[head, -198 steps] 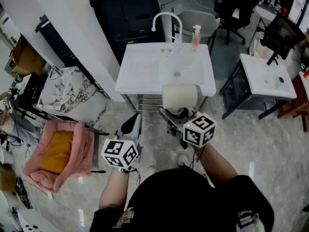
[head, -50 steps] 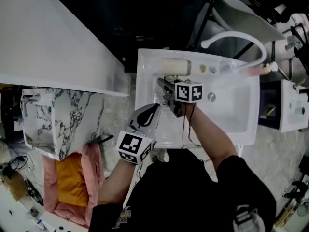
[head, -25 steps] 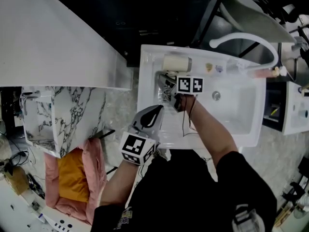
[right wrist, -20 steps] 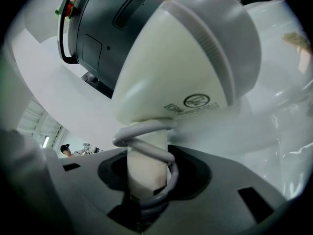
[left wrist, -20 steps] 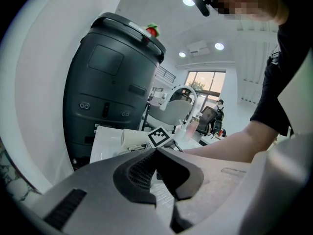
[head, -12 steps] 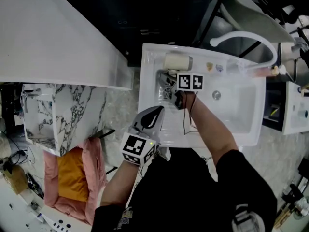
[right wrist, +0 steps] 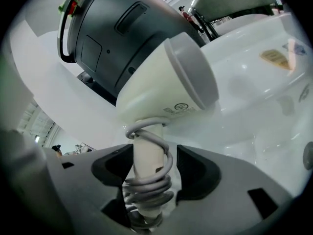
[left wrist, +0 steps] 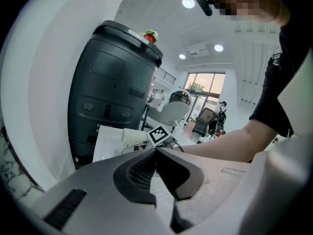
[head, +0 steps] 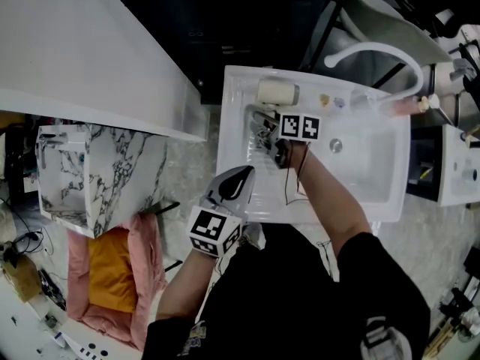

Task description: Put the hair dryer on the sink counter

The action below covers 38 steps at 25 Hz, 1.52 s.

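Spreading right claw (right wrist: 149, 180) off hair dryer (right wrist: 161, 87) handle between jaws, to leave it on counter (right wrist: 254, 97) ahead; left claw (left wrist: 156, 153) pressed together, unneeded.

Cream hair dryer (right wrist: 161, 89), grey cord (right wrist: 146, 186); white sink counter (head: 234, 126); black-veined white marble panel (head: 97, 172); pink pet bed (head: 148, 255), orange cushion (head: 112, 267).

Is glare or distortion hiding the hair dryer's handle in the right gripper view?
Right gripper view: heavy fisheye bending, dark corners, sink counter washed out; hair dryer handle sharp between the opening jaws of the right gripper. Head view: evenly lit.
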{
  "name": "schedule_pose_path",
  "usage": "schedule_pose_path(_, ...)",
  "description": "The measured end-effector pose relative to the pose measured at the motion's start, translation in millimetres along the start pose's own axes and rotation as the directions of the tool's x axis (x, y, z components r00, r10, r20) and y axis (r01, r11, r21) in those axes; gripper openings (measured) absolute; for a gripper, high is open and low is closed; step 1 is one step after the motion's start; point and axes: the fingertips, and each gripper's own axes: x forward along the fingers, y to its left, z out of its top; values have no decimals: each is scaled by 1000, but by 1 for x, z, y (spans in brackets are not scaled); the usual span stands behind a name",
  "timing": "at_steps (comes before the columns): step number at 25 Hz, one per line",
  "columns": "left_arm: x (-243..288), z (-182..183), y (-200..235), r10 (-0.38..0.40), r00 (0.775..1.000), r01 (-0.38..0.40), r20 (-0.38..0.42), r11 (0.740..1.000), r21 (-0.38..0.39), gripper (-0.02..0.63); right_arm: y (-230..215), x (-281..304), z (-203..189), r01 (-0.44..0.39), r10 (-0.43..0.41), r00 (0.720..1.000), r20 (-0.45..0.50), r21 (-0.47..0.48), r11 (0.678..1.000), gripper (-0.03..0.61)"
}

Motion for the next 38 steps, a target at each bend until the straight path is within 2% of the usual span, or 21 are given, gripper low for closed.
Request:
schedule_pose_path(13,-68,-16,-32,7,999,-8,34,1000,27,3,34,-76,-21,5,0,995,98,-54,999,273)
schedule_pose_path(18,-111,-19,-53,5,997,-9,74,999,51,3,79,-123,-35,-29,49,986,158,-129,991,261)
schedule_pose_path(21,-141,-24,-67,6,995,-11,98,998,57,3,114,-155,-51,-42,85,976,198,-208,977,227)
schedule_pose_path(24,-170,-30,-79,-1,992,-7,123,998,66,3,146,-190,-66,-15,98,960,263,-298,954,143)
schedule_pose_path(27,-197,-33,-93,-15,988,2,151,996,88,3,173,-230,-82,24,106,937,332,-365,931,-5)
schedule_pose_path(29,-217,-37,-104,-22,986,5,167,995,99,3,194,-255,-99,20,141,925,354,-414,910,-5)
schedule_pose_path(33,-254,-41,-120,-35,980,13,196,994,111,3,239,-304,-133,48,195,898,395,-528,848,-3)
schedule_pose_path(38,-286,-40,-138,-45,971,17,235,993,118,3,280,-361,-171,90,241,869,432,-618,781,-2)
